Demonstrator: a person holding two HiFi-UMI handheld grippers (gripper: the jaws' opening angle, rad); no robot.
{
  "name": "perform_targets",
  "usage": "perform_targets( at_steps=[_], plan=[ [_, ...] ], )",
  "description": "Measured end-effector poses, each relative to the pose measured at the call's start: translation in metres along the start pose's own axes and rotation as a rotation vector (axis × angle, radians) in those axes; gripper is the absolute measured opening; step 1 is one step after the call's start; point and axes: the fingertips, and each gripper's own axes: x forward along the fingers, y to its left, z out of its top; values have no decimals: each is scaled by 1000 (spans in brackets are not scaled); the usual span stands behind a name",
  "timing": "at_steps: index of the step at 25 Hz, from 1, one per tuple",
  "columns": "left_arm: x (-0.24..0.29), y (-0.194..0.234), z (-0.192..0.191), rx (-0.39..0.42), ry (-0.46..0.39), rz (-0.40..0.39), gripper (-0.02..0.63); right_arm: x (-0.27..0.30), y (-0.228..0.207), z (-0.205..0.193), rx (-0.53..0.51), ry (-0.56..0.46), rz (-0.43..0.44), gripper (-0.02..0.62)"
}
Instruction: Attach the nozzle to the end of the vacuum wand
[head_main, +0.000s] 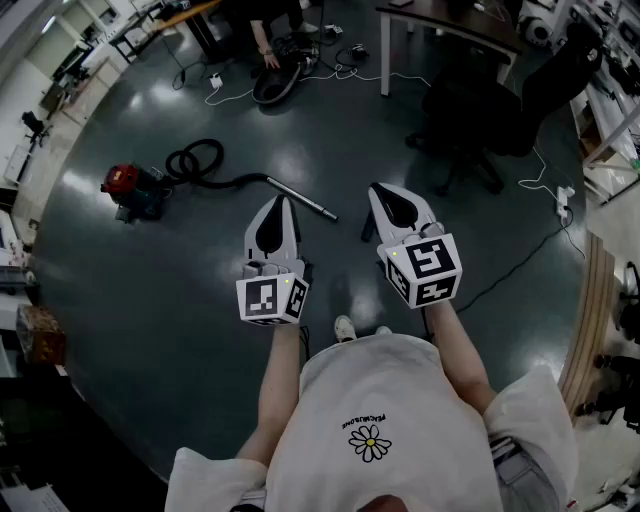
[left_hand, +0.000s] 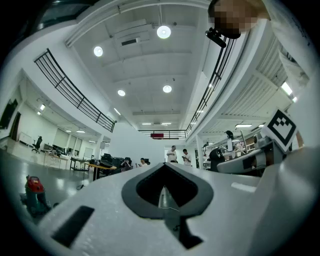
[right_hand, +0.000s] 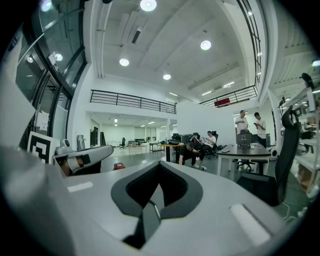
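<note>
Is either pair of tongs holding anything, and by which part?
Nothing is held: left tongs and right tongs are both shut and empty; the vacuum wand lies on the floor.

We are seeing the dark floor (head_main: 150, 320) shining glossy and smooth — the vacuum wand (head_main: 300, 198) is gleaming like bare metal, its hose (head_main: 230, 182) looking black and ribbed. The left gripper (head_main: 279, 201) and right gripper (head_main: 379, 190) are showing matt white plastic shells; the shirt (head_main: 385, 400) is looking like white cloth.

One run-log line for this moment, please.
left gripper: shut, empty | right gripper: shut, empty | vacuum wand: lying on floor ahead, untouched | vacuum: red, on floor
</note>
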Motion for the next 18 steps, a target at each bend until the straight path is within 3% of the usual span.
perform_targets(
  at_steps=[12, 18],
  plan=[
    [-7, 32, -9, -16, 3, 12, 0, 12, -7, -10, 23, 14, -29, 5],
    [-15, 61, -33, 38, 37, -48, 0, 24, -10, -41, 63, 72, -42, 5]
  ],
)
